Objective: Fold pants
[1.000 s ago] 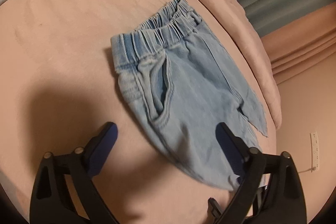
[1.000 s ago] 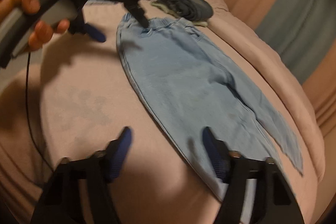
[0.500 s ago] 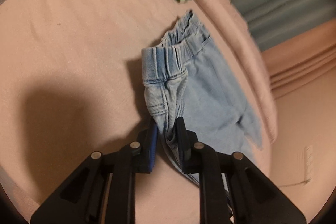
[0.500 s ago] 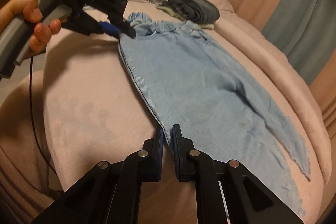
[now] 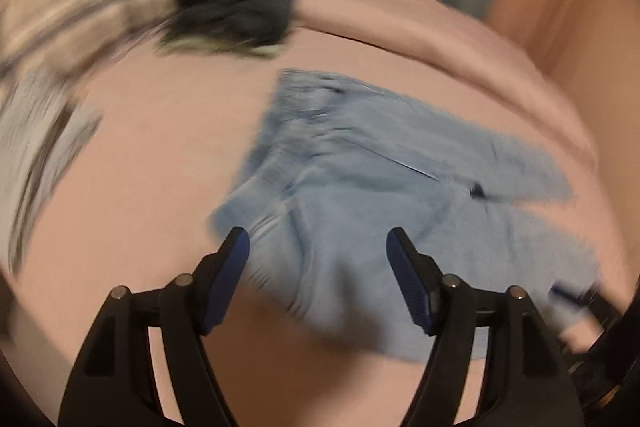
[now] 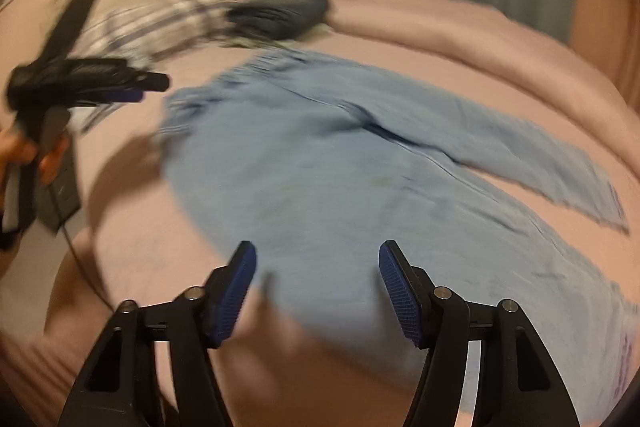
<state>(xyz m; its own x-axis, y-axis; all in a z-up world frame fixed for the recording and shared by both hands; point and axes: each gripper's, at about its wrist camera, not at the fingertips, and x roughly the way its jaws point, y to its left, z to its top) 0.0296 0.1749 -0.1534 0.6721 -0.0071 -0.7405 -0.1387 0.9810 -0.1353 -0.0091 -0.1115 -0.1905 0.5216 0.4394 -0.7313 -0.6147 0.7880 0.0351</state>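
I see no containers, just the bed (image 6: pixel 460 39) with the pants (image 6: pixel 320 163) spread flat along its near edge. My left gripper (image 5: pixel 318 255) and right gripper (image 6: pixel 318 267) have just been opening; both hover over the pants, jaws apart, gripping nothing.

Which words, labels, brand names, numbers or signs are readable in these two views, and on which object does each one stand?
None can be read.
Light blue pants: no print or tag visible; both views are blurred by motion.
Faint purple marks on the pink bed cover at the right edge of the right wrist view: too blurred to read, and I cannot tell if they are writing.
Dark folded clothes: no legible text.
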